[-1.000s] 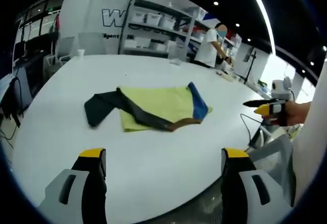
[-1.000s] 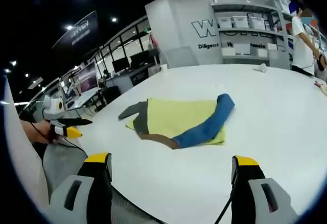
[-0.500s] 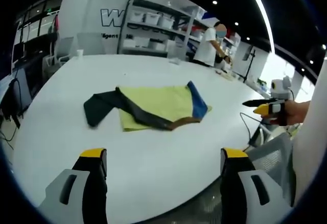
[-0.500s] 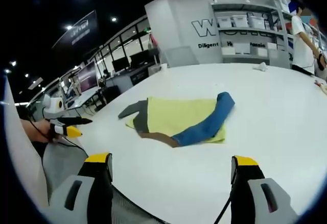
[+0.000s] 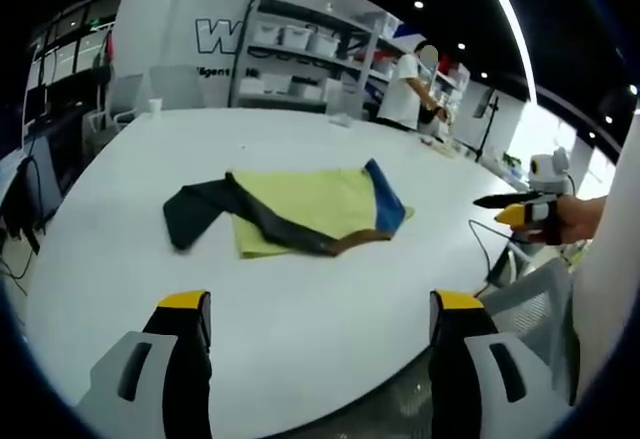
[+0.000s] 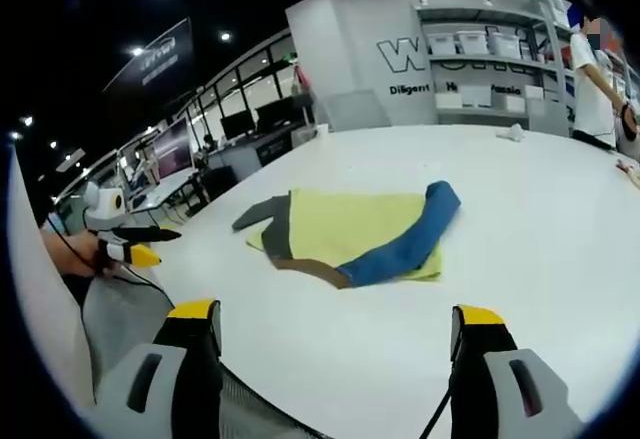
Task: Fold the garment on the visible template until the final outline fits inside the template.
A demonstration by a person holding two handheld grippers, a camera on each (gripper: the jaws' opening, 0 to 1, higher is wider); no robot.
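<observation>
**Q:** Nothing much is changing since the earlier frames, is it?

**A:** Hardly anything. Both views are drifting very slightly, which is the cameras moving; the garment is lying as it was.

**Q:** What is the left gripper view showing?

**A:** The left gripper [image 5: 310, 324] is rising from the bottom of the frame, its yellow-tipped jaws standing wide apart and holding nothing. It is hovering over the near edge of a large white table [image 5: 300, 299]. The garment [image 5: 290, 209] is lying at centre frame, well apart from the jaws: a yellow-green body, a dark sleeve trailing to the left, a blue sleeve folded along its right side. At the right edge, a hand is holding the right gripper [image 5: 515, 207] out in the air; I cannot tell how its jaws stand from here. No template outline is readable on the table.

**Q:** And the right gripper view?

**A:** The right gripper [image 6: 330, 334] is also showing wide, empty jaws at the bottom. The garment [image 6: 345, 234] is sitting at centre, blue sleeve crossing its lower right, dark sleeve poking out at upper left. The left gripper [image 6: 140, 249] is appearing at the left edge.

**Q:** How should the fold be done well?

**A:** Judging by the loose dark sleeve, that probably needs folding inward next: pinching it near its end, lifting low, and laying it flat across the body without dragging the rest.
</observation>
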